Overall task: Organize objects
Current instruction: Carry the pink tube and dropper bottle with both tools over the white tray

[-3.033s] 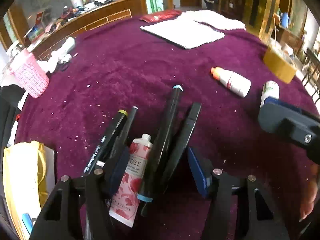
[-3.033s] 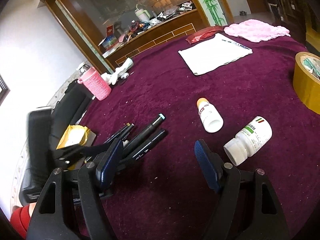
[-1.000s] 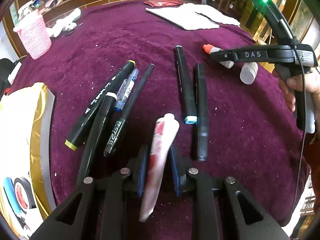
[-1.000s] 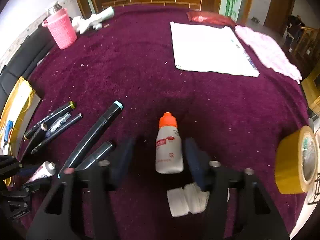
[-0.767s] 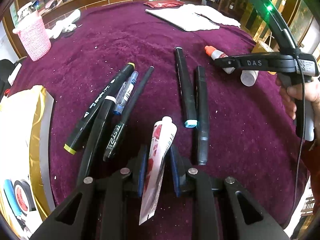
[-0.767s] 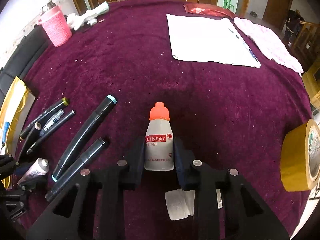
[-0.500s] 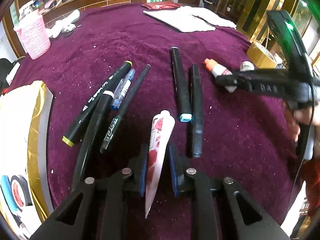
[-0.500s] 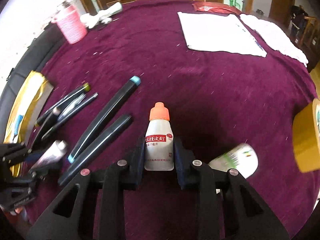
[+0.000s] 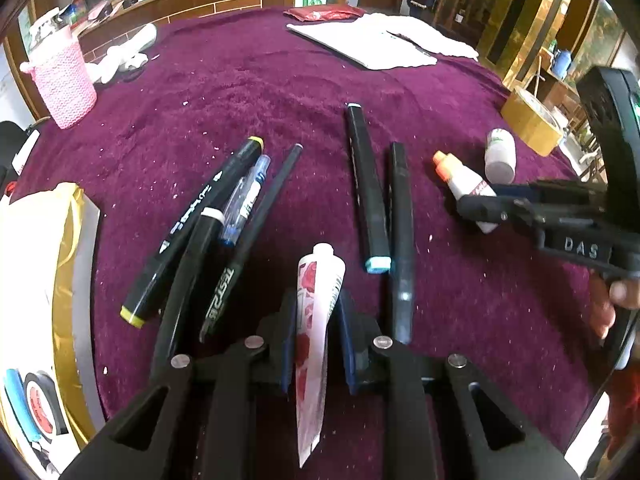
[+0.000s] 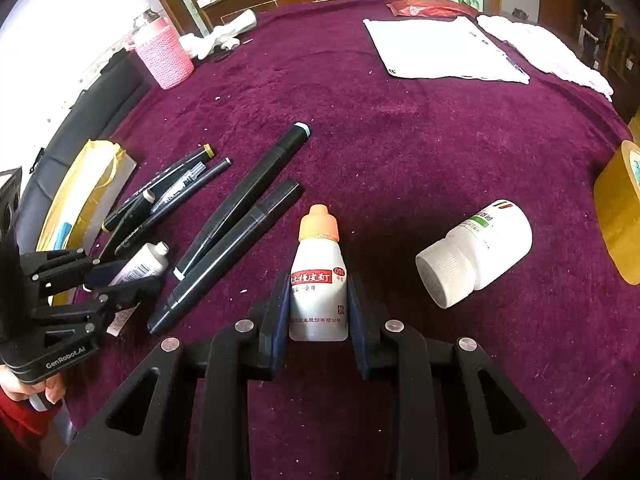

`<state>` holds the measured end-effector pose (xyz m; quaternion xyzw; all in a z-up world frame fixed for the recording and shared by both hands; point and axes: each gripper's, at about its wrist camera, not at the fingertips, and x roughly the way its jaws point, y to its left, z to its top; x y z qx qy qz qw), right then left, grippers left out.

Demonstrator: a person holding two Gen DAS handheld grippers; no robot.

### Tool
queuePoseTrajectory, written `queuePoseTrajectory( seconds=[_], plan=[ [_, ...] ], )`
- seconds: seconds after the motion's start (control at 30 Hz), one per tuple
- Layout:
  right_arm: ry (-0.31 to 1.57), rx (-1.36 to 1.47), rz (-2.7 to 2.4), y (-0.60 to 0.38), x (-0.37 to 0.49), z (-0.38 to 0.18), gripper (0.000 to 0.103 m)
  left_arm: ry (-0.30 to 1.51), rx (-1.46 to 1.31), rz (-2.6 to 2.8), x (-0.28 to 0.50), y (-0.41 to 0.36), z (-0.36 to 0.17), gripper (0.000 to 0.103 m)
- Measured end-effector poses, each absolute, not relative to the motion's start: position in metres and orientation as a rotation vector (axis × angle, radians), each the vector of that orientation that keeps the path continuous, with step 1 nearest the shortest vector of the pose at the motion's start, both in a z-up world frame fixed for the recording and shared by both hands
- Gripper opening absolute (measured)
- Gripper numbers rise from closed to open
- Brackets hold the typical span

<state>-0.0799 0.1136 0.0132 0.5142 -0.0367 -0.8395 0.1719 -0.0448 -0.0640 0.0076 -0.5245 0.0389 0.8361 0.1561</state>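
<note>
My left gripper [image 9: 316, 312] is shut on a pink rose-print hand cream tube [image 9: 316, 300], held above the purple cloth; it also shows in the right wrist view [image 10: 142, 266]. My right gripper [image 10: 318, 300] is shut on a small white bottle with an orange cap [image 10: 319, 280], seen in the left wrist view [image 9: 460, 178] too. Several black markers and pens [image 9: 224, 216] lie in a group at the left. Two thick black markers [image 9: 368, 188] lie side by side between the grippers. A white pill bottle [image 10: 476, 254] lies on its side to the right.
A purple cloth [image 10: 400, 140] covers the round table. A pink basket [image 10: 164, 58] stands at the far left. A yellow tape roll [image 10: 618, 210] sits at the right edge. A white folded cloth [image 10: 444, 50] lies at the back. A gold-edged box [image 9: 36, 300] sits at the left.
Three seconds ago both grippers were open. Each has since shut on its item and lifted it; over the last second the right gripper carried the orange-capped bottle leftward, nearer the thick markers.
</note>
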Motion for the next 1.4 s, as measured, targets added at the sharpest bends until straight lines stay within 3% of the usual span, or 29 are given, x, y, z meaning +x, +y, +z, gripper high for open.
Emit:
queuePoseTrajectory(
  seconds=[0.77, 1.4],
  plan=[
    [-0.204, 1.311, -2.410, 0.102, -0.058, 0.036, 0.027, -0.134, -1.320, 2.483, -0.024, -0.091, 0.031, 0.018],
    [-0.205, 1.226, -2.414, 0.079, -0.037, 0.062, 0.027, -0.207, -1.084, 2.543, 0.002, -0.112, 0.076, 0.017]
  ],
)
